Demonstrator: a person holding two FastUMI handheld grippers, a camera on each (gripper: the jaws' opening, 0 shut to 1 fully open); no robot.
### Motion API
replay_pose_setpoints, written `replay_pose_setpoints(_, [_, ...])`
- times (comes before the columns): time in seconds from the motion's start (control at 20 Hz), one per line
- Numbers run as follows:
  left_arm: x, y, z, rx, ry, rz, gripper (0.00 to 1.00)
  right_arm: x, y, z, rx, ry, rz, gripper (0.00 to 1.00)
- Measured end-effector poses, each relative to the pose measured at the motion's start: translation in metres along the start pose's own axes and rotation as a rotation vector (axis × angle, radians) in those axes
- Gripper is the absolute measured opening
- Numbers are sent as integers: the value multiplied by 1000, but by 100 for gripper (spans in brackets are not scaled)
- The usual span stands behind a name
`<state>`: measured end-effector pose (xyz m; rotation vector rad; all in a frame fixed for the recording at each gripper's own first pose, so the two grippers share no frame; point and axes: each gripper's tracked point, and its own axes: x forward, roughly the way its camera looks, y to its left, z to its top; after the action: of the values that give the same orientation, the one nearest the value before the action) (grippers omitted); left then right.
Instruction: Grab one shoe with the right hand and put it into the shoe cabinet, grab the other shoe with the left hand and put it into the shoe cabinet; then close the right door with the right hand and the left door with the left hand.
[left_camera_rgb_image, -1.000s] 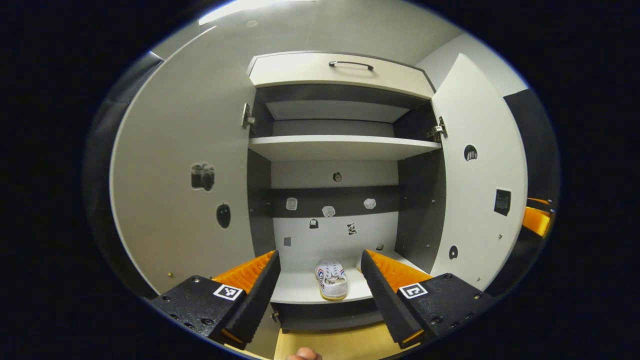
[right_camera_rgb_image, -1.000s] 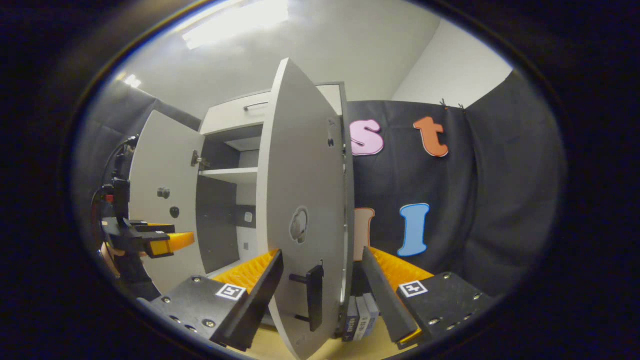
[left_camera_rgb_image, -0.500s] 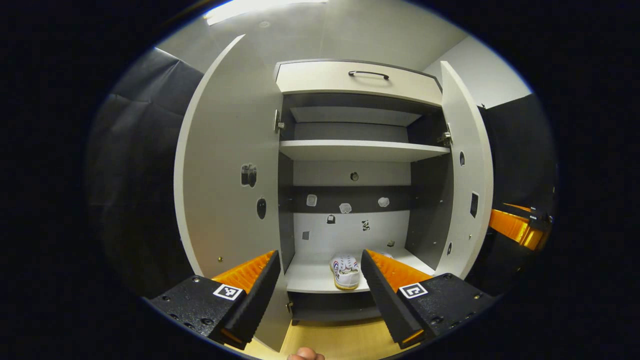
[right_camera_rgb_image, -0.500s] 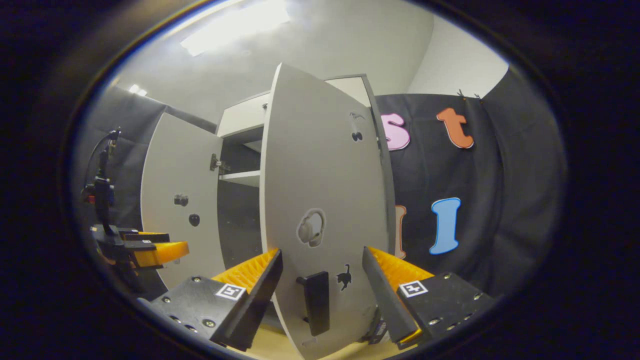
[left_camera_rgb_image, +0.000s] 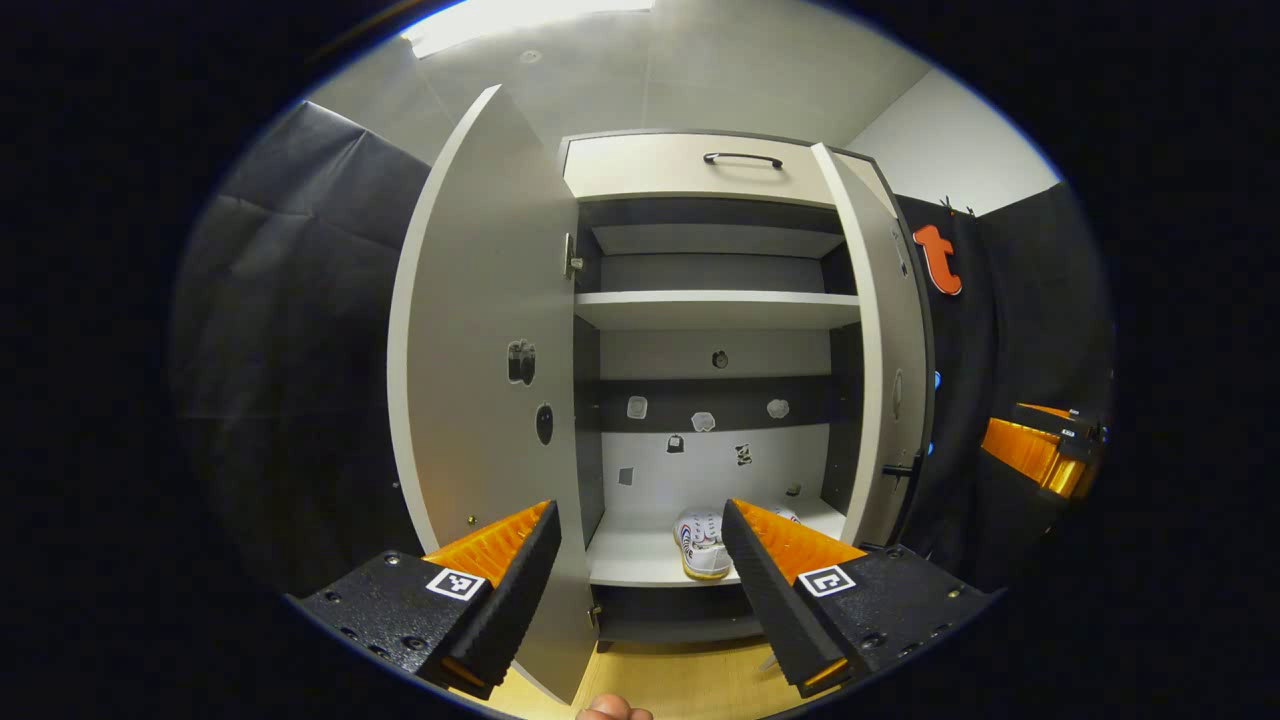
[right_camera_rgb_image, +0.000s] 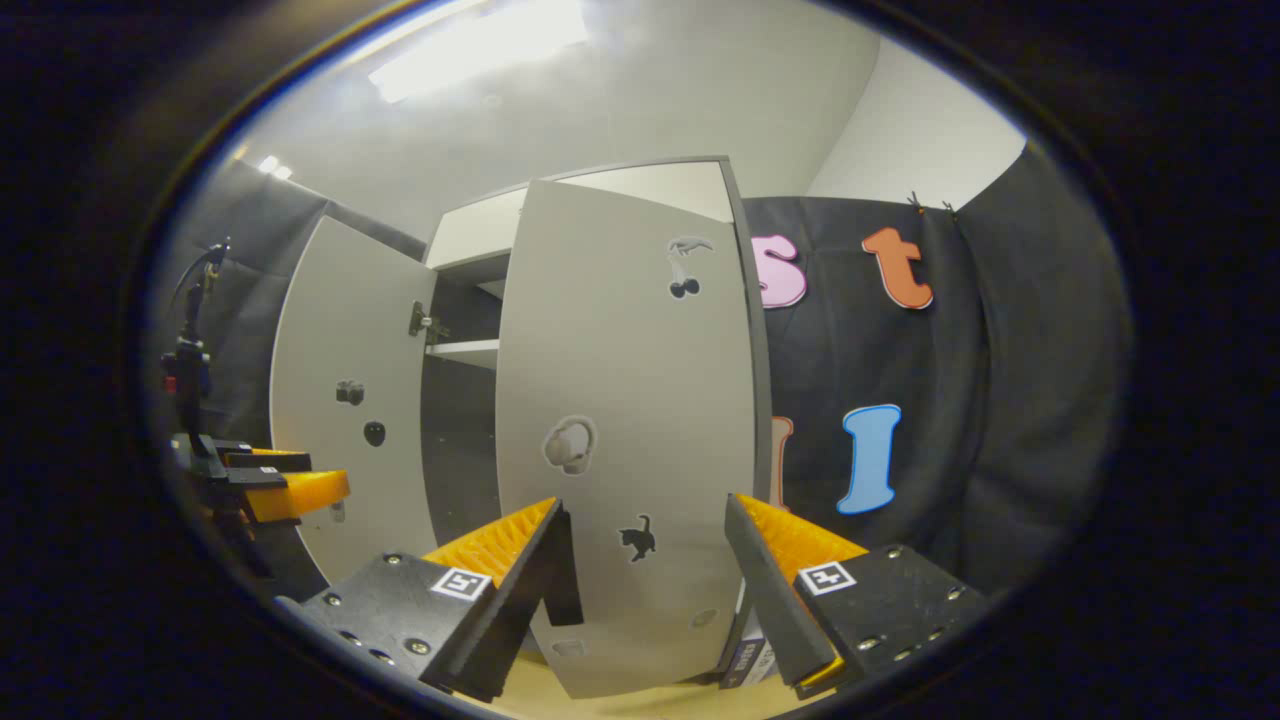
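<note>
On the lower shelf (left_camera_rgb_image: 640, 555) of the shoe cabinet (left_camera_rgb_image: 715, 165), a white shoe (left_camera_rgb_image: 703, 541) with striped sides lies heel toward the front edge, seen in the left gripper view just beyond and between the fingers of the left claw (left_camera_rgb_image: 640, 590). That claw stands wide and holds nothing, well short of the cabinet. A second shoe (left_camera_rgb_image: 788, 514) shows as a sliver behind the claw's right finger. The middle shelf (left_camera_rgb_image: 715, 308) carries nothing. The left door (left_camera_rgb_image: 480, 400) hangs wide open. The right door (right_camera_rgb_image: 625, 430) stands partly swung in; in the right gripper view its outer face lies straight ahead of the right claw (right_camera_rgb_image: 645, 590), whose fingers are spread wide and grip nothing. The door's dark handle (right_camera_rgb_image: 565, 590) shows just beside that claw's left finger; whether they touch I cannot tell.
</note>
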<state>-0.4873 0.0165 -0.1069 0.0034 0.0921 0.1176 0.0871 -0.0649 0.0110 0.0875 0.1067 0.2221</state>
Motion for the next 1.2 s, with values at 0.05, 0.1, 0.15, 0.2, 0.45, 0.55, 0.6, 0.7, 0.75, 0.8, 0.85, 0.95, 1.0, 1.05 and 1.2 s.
replay_pose_setpoints(0.05, [1, 0, -1, -7, 2, -4, 98, 1, -1, -1, -3, 1, -3, 96])
replay_pose_setpoints(0.1, [2, 2, -3, -13, 5, -5, 99, 1, -1, -1, -4, 2, -4, 96])
replay_pose_setpoints(0.15, [2, 4, -3, -15, 6, 0, 98, 1, -2, -1, -6, 2, -7, 96])
replay_pose_setpoints(0.2, [2, 4, -3, -15, 7, 3, 99, 1, -2, 0, -6, 3, -9, 96])
replay_pose_setpoints(0.45, [5, 6, -5, -44, 8, 6, 99, 5, -4, -3, 4, 9, -13, 96])
replay_pose_setpoints(0.55, [3, 6, -4, -62, 7, 3, 99, 4, -5, -3, 1, 7, -16, 96])
replay_pose_setpoints(0.6, [0, 8, -3, -69, 7, 4, 98, 4, -6, -3, 0, 7, -16, 94])
replay_pose_setpoints(0.7, [0, 11, -1, -77, 2, 12, 96, 6, -6, -4, 4, 5, -14, 96])
replay_pose_setpoints(0.75, [1, 11, 0, -78, 0, 16, 96, 6, -6, -3, 5, 4, -14, 96])
replay_pose_setpoints(0.8, [1, 11, 0, -80, -3, 21, 93, 7, -6, -3, 7, 5, -13, 96])
replay_pose_setpoints(0.85, [1, 11, 0, -82, -4, 23, 96, 7, -5, -3, 9, 6, -12, 96])
replay_pose_setpoints(0.95, [2, 10, 2, -90, -9, 23, 93, 11, -5, -4, 11, 10, -8, 96])
replay_pose_setpoints(1.0, [0, 10, 5, -94, -14, 22, 96, 11, -5, -4, 11, 10, -7, 96])
replay_pose_setpoints(1.05, [-2, 11, 8, -99, -19, 22, 96, 11, -5, -4, 11, 10, -6, 96])
replay_pose_setpoints(1.2, [-13, 12, 17, -102, -37, 34, 93, 16, -4, -4, 20, 7, 4, 96])
